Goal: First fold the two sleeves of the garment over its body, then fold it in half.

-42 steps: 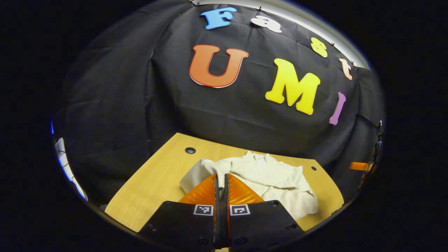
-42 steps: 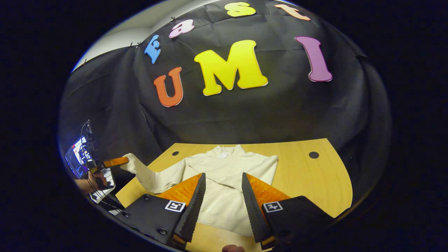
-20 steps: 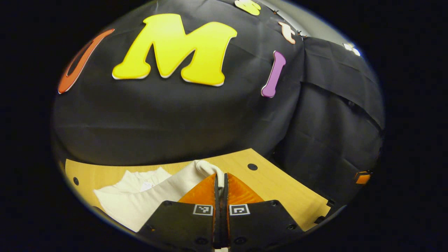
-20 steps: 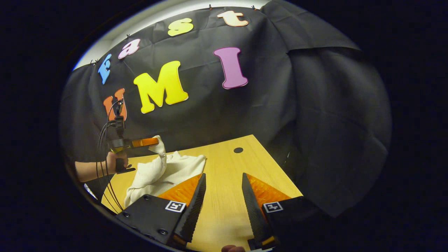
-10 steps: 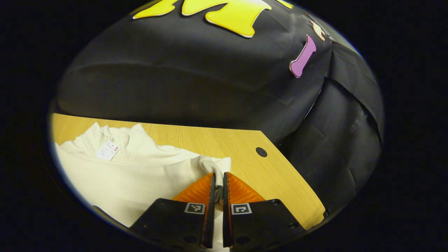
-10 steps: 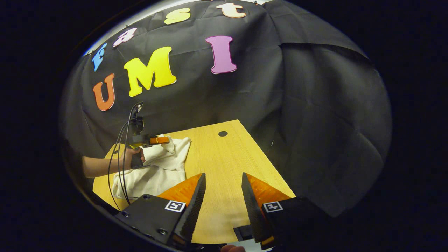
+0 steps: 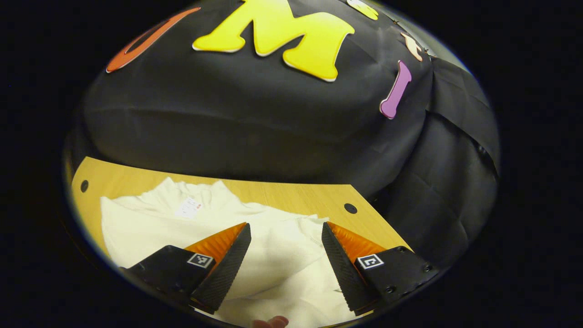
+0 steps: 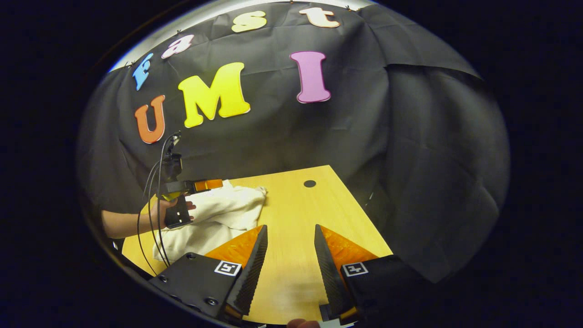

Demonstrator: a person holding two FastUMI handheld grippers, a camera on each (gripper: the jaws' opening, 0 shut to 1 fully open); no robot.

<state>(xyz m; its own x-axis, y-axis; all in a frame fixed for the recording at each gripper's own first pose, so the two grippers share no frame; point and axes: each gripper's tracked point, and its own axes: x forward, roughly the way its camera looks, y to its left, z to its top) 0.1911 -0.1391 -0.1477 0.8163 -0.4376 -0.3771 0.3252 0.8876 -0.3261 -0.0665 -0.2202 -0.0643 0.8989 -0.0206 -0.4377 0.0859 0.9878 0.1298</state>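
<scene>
Cream garment (image 7: 173,223) lying flat on the wooden counter (image 7: 291,196), a small neck tag (image 7: 189,207) too blurred to read. Left claw (image 7: 284,255) wide open over the body, holding nothing. Judged: sleeve stage, apparently one sleeve laid across. Right claw (image 8: 287,259) open and empty above bare counter; next move calls for reaching and pinching the other sleeve.

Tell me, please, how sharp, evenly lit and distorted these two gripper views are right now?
Left gripper view: sharp, fisheye-bowed at the light wooden table's far edge; the cream long-sleeved garment looks bright but keeps its folds, under the open left gripper. Right gripper view: soft motion blur on the tabletop near the open right gripper; the booth wall darkens toward the right.
</scene>
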